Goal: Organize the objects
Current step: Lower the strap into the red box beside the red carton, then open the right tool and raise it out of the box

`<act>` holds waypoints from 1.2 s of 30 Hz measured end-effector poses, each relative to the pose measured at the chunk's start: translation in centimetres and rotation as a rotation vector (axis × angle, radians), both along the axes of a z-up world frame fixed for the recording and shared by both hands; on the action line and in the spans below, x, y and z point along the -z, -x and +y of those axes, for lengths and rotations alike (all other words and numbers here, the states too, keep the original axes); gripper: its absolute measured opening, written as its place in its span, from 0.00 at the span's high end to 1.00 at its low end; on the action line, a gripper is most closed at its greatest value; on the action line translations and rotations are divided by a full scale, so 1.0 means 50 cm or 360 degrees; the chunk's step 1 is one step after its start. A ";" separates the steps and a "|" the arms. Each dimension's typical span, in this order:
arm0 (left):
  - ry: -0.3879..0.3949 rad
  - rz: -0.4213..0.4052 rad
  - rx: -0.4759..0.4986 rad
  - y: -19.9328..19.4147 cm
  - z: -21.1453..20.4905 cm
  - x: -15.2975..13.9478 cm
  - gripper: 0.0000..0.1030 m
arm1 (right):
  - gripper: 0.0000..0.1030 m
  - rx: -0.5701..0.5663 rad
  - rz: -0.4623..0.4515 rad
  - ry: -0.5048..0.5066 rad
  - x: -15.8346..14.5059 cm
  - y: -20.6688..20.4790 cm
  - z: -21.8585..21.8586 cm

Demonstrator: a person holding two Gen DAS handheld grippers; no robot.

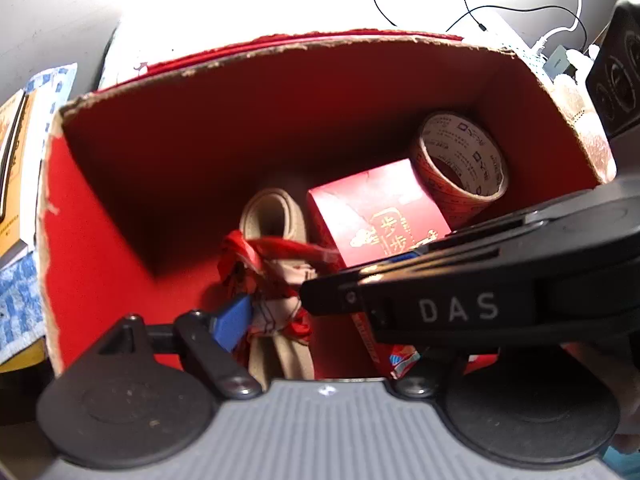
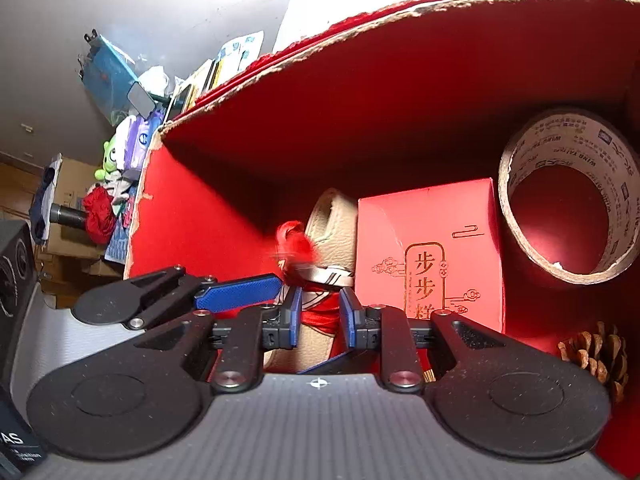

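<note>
Both grippers are down inside the red box [image 2: 248, 208], nose first. The right gripper [image 2: 319, 312] has its blue pads close together, and a red and white cloth bundle [image 2: 324, 280] sits right between them; the pads look pinched on its red lower fold, though motion blur at the top of the bundle makes the exact contact hard to call. The left gripper [image 2: 288, 300] comes in from the left of that view, with one blue finger [image 2: 240, 294] laid flat against the bundle's side and the other poking up low in the frame under the right gripper. Its jaws stand apart, not squeezing anything.

From the left wrist view, that same blue finger [image 1: 234, 320] touches the bundle [image 1: 268, 280] at its left edge, while the right gripper's black body crosses the frame on the right and hides the other finger.

Now the count inside the box. One beige roll [image 2: 328, 216], lying along the floor under the bundle. One small red carton [image 2: 432, 248] with gold lettering, upright just beside the roll. One tape roll [image 2: 568, 196], leaning in the far right corner, touching the carton's edge. One pine cone [image 2: 596, 356], on the floor at the near right, in front of the tape. One cloth bundle, on top of the beige roll.

The box's torn cardboard rim [image 1: 320, 48] runs round the top.
</note>
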State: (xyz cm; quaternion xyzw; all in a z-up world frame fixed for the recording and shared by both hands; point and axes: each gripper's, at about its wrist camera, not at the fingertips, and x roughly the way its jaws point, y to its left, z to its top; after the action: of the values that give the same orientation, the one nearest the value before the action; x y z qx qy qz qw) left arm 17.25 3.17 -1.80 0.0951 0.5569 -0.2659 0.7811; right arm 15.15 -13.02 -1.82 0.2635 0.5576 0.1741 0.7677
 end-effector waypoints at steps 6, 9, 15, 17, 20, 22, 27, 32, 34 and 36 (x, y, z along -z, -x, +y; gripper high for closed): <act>0.0023 0.0012 -0.0026 -0.009 0.008 0.003 0.20 | 0.76 0.0045 -0.0010 -0.0061 0.002 0.006 -0.012; 0.0068 0.0023 -0.0060 -0.015 0.024 0.001 0.20 | 0.76 0.0062 -0.0028 -0.0089 0.004 0.011 -0.017; 0.0065 0.0009 -0.0087 -0.020 0.029 0.003 0.20 | 0.76 0.0053 -0.0119 -0.0088 -0.006 0.019 -0.015; 0.0056 -0.0016 -0.0092 -0.018 0.027 0.003 0.20 | 0.76 0.0048 -0.0148 -0.0079 -0.009 0.021 -0.013; 0.0048 -0.0056 -0.0101 -0.014 0.025 0.002 0.20 | 0.76 0.0050 -0.0179 -0.0072 -0.012 0.027 -0.019; 0.0043 -0.0075 -0.0104 -0.012 0.028 -0.002 0.20 | 0.76 0.0053 -0.0199 -0.0064 -0.014 0.029 -0.020; -0.0065 -0.0205 -0.0092 0.003 0.014 -0.004 0.19 | 0.76 0.0070 -0.0231 -0.0042 -0.018 0.033 -0.019; -0.0090 -0.0250 -0.0096 0.006 0.017 -0.007 0.19 | 0.76 0.0097 -0.0252 -0.0028 -0.021 0.037 -0.019; -0.0098 -0.0254 -0.0107 0.005 0.017 -0.006 0.19 | 0.76 0.0105 -0.0274 -0.0023 -0.022 0.040 -0.019; -0.0108 -0.0270 -0.0115 0.007 0.016 -0.006 0.19 | 0.76 0.0105 -0.0322 -0.0024 -0.025 0.043 -0.019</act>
State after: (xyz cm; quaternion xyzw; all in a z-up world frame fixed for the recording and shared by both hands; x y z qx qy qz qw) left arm 16.88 3.98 -1.47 0.1237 0.5005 -0.2096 0.8308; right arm 12.99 -13.97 -0.59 0.2685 0.4668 0.1786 0.8235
